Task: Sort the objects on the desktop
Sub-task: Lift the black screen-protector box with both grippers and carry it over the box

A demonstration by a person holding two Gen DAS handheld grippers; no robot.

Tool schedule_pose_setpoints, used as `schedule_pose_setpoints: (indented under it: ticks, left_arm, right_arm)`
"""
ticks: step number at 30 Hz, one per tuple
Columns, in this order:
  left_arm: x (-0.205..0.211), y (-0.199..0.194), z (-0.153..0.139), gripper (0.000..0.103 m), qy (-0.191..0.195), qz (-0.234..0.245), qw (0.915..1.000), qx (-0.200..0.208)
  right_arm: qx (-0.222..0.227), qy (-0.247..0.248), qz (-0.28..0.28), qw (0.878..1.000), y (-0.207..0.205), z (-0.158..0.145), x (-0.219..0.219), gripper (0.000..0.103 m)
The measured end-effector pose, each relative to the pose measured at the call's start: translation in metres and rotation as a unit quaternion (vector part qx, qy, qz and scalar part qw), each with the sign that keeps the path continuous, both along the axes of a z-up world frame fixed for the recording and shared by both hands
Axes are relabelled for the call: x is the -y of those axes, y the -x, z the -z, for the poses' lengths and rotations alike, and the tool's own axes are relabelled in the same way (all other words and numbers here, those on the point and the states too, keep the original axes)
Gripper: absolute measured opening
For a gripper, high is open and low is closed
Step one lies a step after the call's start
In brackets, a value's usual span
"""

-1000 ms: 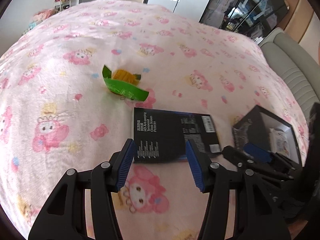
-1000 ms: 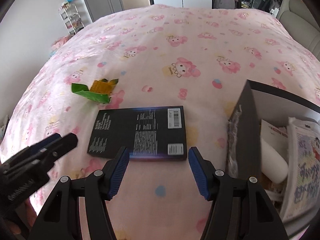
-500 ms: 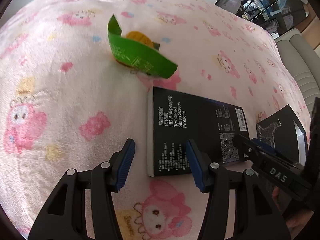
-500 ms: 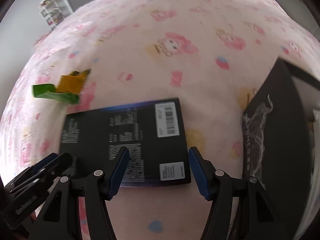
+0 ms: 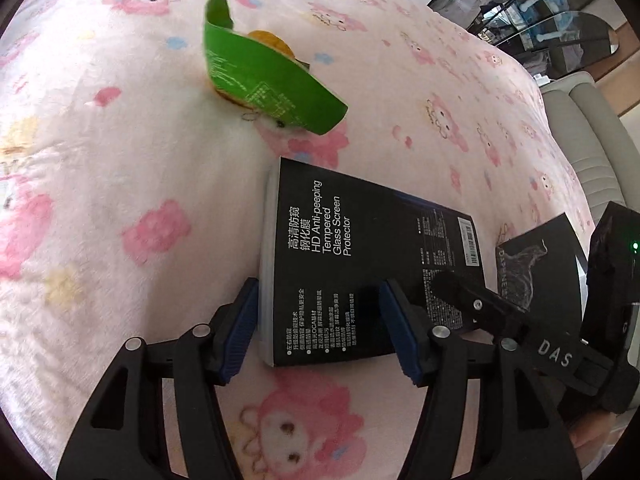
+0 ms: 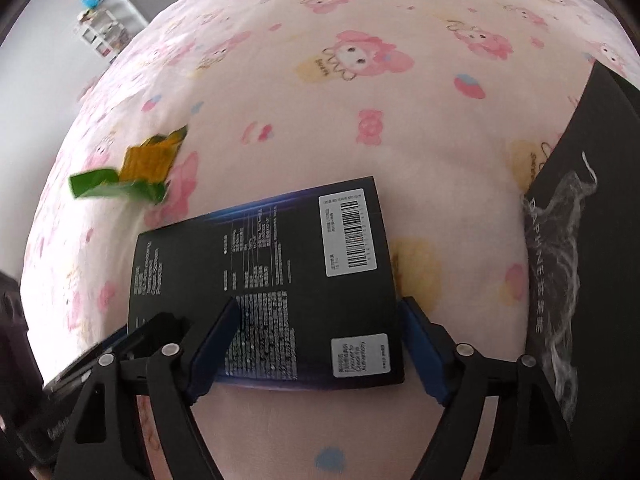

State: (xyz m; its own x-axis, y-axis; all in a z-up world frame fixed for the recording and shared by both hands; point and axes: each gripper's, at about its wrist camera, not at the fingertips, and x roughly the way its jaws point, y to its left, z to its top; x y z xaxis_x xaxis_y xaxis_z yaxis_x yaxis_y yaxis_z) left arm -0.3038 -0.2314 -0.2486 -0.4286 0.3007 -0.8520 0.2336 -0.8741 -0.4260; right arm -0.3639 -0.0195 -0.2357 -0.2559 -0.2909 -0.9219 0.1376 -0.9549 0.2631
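Note:
A flat black screen-protector box lies on the pink cartoon-print blanket. My left gripper stands low over its near left corner, jaws opening. One pad is beside the box's left edge and the other above its top face. My right gripper straddles the near right corner, jaws opening wide, with its right pad just outside the box's right edge. Neither gripper presses on the box. A green wrapper with an orange piece lies beyond the box to the left.
A black open carton printed DAPHNE stands just right of the flat box. A grey sofa borders the blanket at the right. A shelf rack stands far off at the left.
Both grippers have come down and closer to the black box, which now fills the lower middle of each view. Both pairs of jaws stand wider, the right one much more.

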Motion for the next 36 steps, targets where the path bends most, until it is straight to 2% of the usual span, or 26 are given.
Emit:
schedule_pose_setpoints:
  ticks: [4, 9, 12, 16, 20, 36]
  left_arm:
    - [0.002, -0.030, -0.012, 0.062, -0.008, -0.003, 1.0000, -0.004]
    - [-0.009, -0.090, -0.028, 0.062, -0.008, 0.000, 0.9999, -0.013]
    - [-0.013, -0.113, -0.026, 0.063, -0.006, 0.014, 0.9999, -0.005]
    - [-0.025, -0.110, -0.006, 0.072, 0.019, 0.040, 0.9988, 0.020]
    - [-0.028, -0.110, -0.007, 0.070, 0.035, 0.033, 0.9987, 0.019]
    - [-0.039, -0.156, -0.087, 0.068, 0.045, 0.026, 0.9971, -0.055]
  right_arm:
    - [0.008, 0.003, -0.021, 1.000, -0.027, -0.013, -0.001, 0.074]
    - [-0.008, -0.005, -0.030, 1.000, -0.086, -0.035, -0.006, 0.074]
    - [-0.006, -0.003, -0.032, 0.999, -0.116, -0.035, -0.014, 0.074]
    - [0.022, 0.001, -0.039, 0.999, -0.131, -0.012, -0.021, 0.074]
    - [0.024, 0.004, -0.029, 0.999, -0.129, 0.000, -0.021, 0.074]
    - [-0.054, 0.028, -0.032, 0.998, -0.177, -0.079, -0.040, 0.070]
